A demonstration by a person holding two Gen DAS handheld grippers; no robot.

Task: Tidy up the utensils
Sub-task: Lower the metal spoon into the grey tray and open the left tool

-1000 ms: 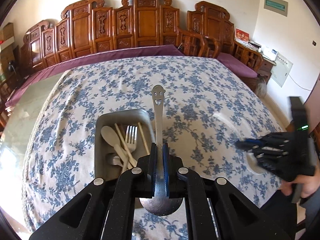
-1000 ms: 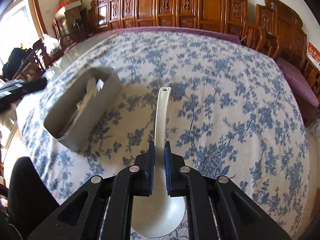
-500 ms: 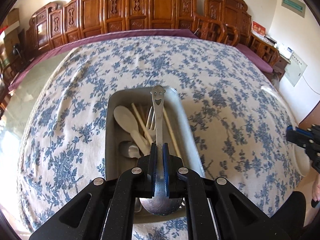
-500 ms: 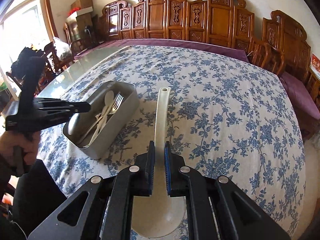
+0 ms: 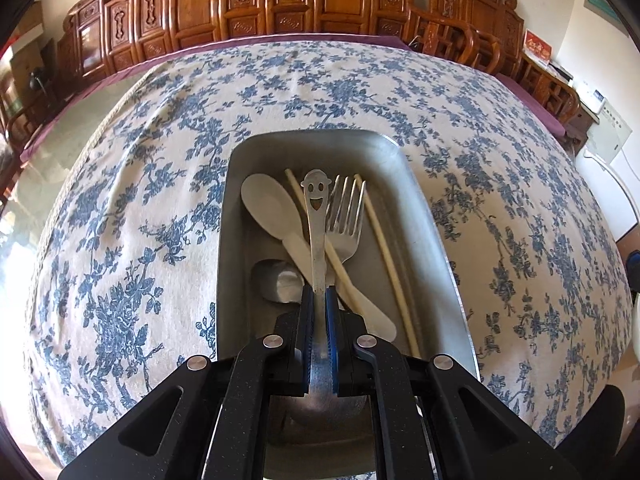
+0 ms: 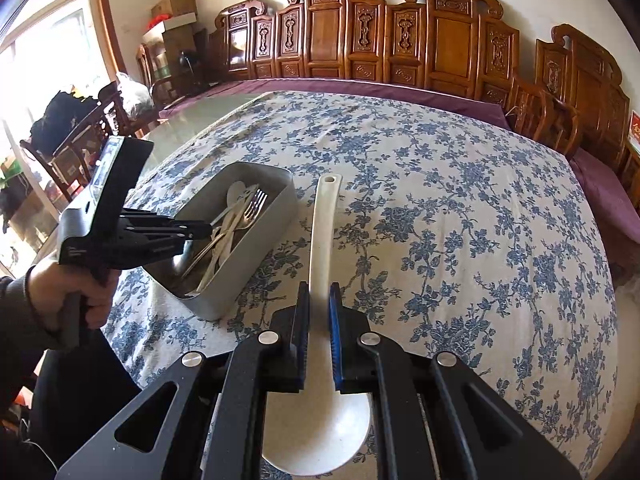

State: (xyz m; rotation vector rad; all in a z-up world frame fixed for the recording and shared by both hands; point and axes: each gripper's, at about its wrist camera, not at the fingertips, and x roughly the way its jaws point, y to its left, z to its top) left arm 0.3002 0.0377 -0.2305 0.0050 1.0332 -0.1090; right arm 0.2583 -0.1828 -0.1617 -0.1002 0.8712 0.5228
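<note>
My left gripper (image 5: 319, 294) is shut on a metal spoon with a smiley-face handle (image 5: 316, 216) and holds it over the grey metal tray (image 5: 424, 216). In the tray lie a white spoon (image 5: 272, 212), a fork (image 5: 346, 212), chopsticks (image 5: 386, 248) and another metal spoon (image 5: 278, 280). My right gripper (image 6: 319, 292) is shut on a white ladle (image 6: 326, 216), held above the tablecloth to the right of the tray (image 6: 264, 248). The left gripper (image 6: 200, 230) shows over the tray in the right wrist view.
The table carries a blue floral cloth (image 5: 120, 208). Carved wooden chairs (image 6: 400, 44) line the far side. A bare glass table edge (image 6: 192, 120) lies at the left. A white wall box (image 5: 608, 128) is at the right.
My left gripper has moved left and down with the smiley spoon, from beside the tray to over its inside. My right gripper with the ladle has pulled back and lifted slightly.
</note>
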